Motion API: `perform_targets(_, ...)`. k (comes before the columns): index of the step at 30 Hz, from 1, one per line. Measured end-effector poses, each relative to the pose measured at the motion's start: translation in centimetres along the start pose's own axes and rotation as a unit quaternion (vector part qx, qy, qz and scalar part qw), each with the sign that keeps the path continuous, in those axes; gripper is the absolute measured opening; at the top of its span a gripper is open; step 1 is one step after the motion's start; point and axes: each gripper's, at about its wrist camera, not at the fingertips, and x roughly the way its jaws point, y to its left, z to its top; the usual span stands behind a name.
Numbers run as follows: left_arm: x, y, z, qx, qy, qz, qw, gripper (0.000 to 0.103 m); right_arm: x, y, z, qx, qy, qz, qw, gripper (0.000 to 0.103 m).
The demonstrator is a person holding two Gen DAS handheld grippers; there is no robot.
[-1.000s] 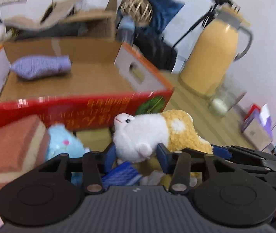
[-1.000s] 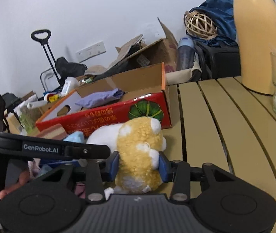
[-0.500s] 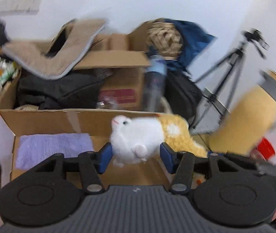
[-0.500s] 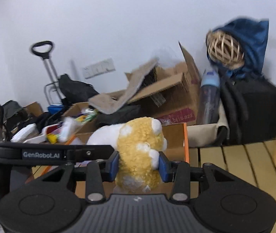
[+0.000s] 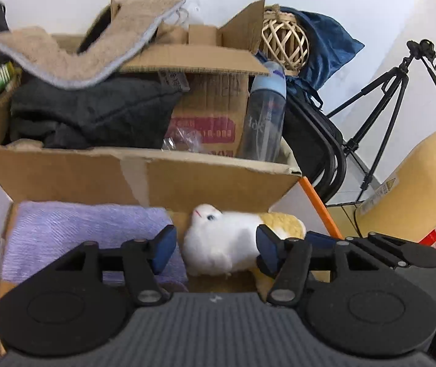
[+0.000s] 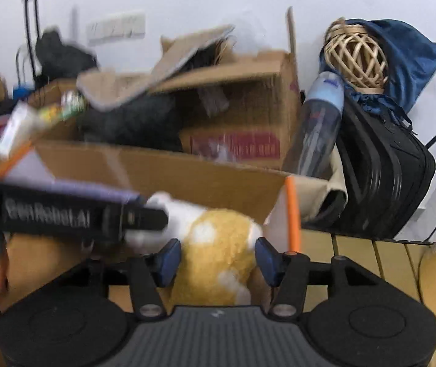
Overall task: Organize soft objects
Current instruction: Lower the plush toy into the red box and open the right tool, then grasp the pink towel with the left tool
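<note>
Setting: cluttered home storage corner against a white wall. Open cardboard boxes hold clothing and oddments. Nearby stand a camera tripod, black bag and wall socket strip.

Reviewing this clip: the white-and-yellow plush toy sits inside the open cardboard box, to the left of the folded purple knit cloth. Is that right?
Not quite. In the left wrist view the white-and-yellow plush toy is inside the open cardboard box, but to the right of the folded purple knit cloth, not the left.
</note>
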Motion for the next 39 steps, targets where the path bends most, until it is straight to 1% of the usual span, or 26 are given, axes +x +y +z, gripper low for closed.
perform_targets(1,-0.7,-0.2,0.1,0.002,-0.009,0.009,0.9999,0.059,-0.2,0.1,0.0,-0.001,-0.001,-0.007,1.000,0.054)
perform_targets(2,-1.8,-0.4,0.2,0.001,-0.017,0.008,0.9998,0.060,-0.3,0.1,0.0,0.002,-0.006,-0.005,1.000,0.055)
perform_targets(3,-2.8,-0.6,0.4,0.004,-0.021,0.004,0.9998,0.060,-0.7,0.0,0.0,0.009,-0.008,0.002,1.000,0.056)
perform_targets(5,-5.8,-1.3,0.7,0.021,-0.033,0.012,0.9992,0.061,-2.0,-0.4,0.1,0.031,-0.018,0.019,0.999,0.056)
perform_targets(7,-9.3,-2.0,1.0,0.038,-0.047,0.026,0.9979,0.063,-4.5,-0.4,0.6,0.035,-0.032,0.033,0.998,0.058)
perform_targets(8,-10.9,-2.3,1.1,0.042,-0.051,0.032,0.9973,0.063,-6.2,-0.2,0.9,0.034,-0.043,0.036,0.998,0.060)
perform_targets(9,-12.8,-2.7,1.0,0.047,-0.056,0.038,0.9966,0.063,-7.8,-0.1,1.1,0.031,-0.053,0.035,0.998,0.061)
perform_targets(10,-14.7,-3.1,0.7,0.053,-0.063,0.044,0.9957,0.063,-9.8,0.0,1.4,0.026,-0.063,0.032,0.997,0.065)
perform_targets(13,-20.3,-4.3,-1.0,0.074,-0.086,0.063,0.9915,0.066,-15.7,-0.3,1.6,0.024,-0.090,0.025,0.995,0.072)
perform_targets(15,-24.7,-5.0,-2.9,0.092,-0.113,0.084,0.9858,0.067,-19.4,-0.6,1.2,0.022,-0.101,0.023,0.994,0.076)
perform_targets(16,-26.5,-5.1,-3.8,0.096,-0.124,0.092,0.9833,0.067,-21.4,-0.8,0.7,0.018,-0.106,0.022,0.994,0.077)
perform_targets(18,-30.5,-5.6,-6.3,0.106,-0.152,0.101,0.9775,0.074,-25.4,-0.9,-0.9,0.010,-0.117,0.020,0.993,0.078)
perform_targets(19,-32.5,-5.8,-7.7,0.111,-0.166,0.103,0.9743,0.076,-27.0,-0.9,-1.7,0.009,-0.121,0.019,0.992,0.078)
perform_targets(21,-36.3,-6.2,-11.2,0.127,-0.194,0.107,0.9668,0.078,-30.8,-0.4,-4.0,0.005,-0.137,0.021,0.990,0.082)
perform_targets(23,-39.7,-6.4,-14.6,0.130,-0.228,0.116,0.9580,0.081,-33.9,0.3,-6.6,0.002,-0.152,0.027,0.988,0.088)
perform_targets(25,-43.0,-6.5,-18.9,0.121,-0.266,0.127,0.9477,0.082,-37.1,1.3,-10.0,-0.003,-0.168,0.033,0.985,0.088)
perform_targets(27,-45.3,-6.4,-23.0,0.117,-0.290,0.128,0.9412,0.086,-39.7,2.4,-13.5,-0.008,-0.183,0.043,0.982,0.088)
perform_targets(29,-47.6,-6.3,-27.8,0.103,-0.309,0.127,0.9368,0.089,-42.2,3.6,-17.8,-0.012,-0.204,0.048,0.978,0.091)
perform_targets(31,-49.4,-6.3,-31.9,0.101,-0.316,0.126,0.9350,0.094,-44.1,4.9,-22.1,-0.022,-0.226,0.043,0.973,0.092)
perform_targets(32,-50.2,-6.5,-34.1,0.103,-0.320,0.127,0.9333,0.097,-45.0,5.6,-24.5,-0.024,-0.236,0.039,0.971,0.094)
perform_targets(34,-51.6,-6.9,-37.9,0.105,-0.323,0.136,0.9307,0.098,-46.4,7.0,-28.5,-0.021,-0.244,0.038,0.969,0.094)
perform_targets(35,-52.0,-7.0,-39.5,0.104,-0.322,0.138,0.9309,0.098,-47.1,7.7,-30.6,-0.019,-0.246,0.036,0.968,0.095)
perform_targets(36,-52.4,-7.2,-41.0,0.099,-0.318,0.138,0.9328,0.098,-47.8,8.4,-32.2,-0.015,-0.247,0.038,0.968,0.096)
perform_targets(37,-52.7,-7.3,-42.8,0.092,-0.309,0.134,0.9370,0.098,-48.4,9.2,-34.1,-0.015,-0.246,0.043,0.968,0.098)
perform_targets(39,-52.9,-7.3,-45.1,0.093,-0.287,0.124,0.9454,0.098,-49.2,10.6,-37.4,-0.010,-0.249,0.042,0.968,0.099)
